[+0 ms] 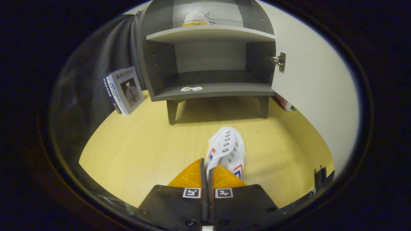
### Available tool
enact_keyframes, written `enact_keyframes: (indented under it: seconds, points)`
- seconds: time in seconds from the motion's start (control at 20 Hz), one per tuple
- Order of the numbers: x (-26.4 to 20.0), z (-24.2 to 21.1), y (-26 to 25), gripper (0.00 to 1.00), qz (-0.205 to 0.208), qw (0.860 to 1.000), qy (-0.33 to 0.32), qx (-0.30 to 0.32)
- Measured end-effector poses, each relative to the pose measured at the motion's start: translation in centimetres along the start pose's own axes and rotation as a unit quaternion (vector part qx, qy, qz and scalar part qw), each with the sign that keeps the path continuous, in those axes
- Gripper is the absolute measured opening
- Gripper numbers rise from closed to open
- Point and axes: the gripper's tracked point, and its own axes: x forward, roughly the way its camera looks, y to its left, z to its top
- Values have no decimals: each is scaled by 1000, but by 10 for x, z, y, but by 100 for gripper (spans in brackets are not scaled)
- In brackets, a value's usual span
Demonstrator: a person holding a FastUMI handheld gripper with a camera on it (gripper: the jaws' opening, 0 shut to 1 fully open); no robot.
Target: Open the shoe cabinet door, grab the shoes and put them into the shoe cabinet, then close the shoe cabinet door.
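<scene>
Claw [208,166] clenched on white sneaker's [226,149] collar, on bench [135,154] before shoe cabinet [208,57]; door [311,89] open.

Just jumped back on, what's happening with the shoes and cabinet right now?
The shoe cabinet stands open, its door swung out to the right. One white sneaker already sits on the upper shelf. The gripper has its orange fingers closed on the edge of the second white sneaker, which lies on the wooden table just ahead of the cabinet. The lower shelf is still free for it.
</scene>
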Motion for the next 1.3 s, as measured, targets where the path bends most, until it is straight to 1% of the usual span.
enact_keyframes:
  seconds: [0.15, 0.35, 0.6, 0.8, 1.0, 1.15, 1.3]
  points:
    - [-19, 26, -4, 2, -3, 999, -32, 9]
    - [-48, 86, -10, 2, -9, 995, -97, 4]
    - [-88, 170, -16, 2, -21, 981, -191, -4]
    - [-114, 232, -19, 2, -30, 968, -248, -19]
    - [-120, 282, -24, 2, -44, 956, -289, -29]
    - [-111, 315, -27, 2, -53, 951, -304, -33]
    - [-105, 349, -33, 2, -62, 943, -325, -24]
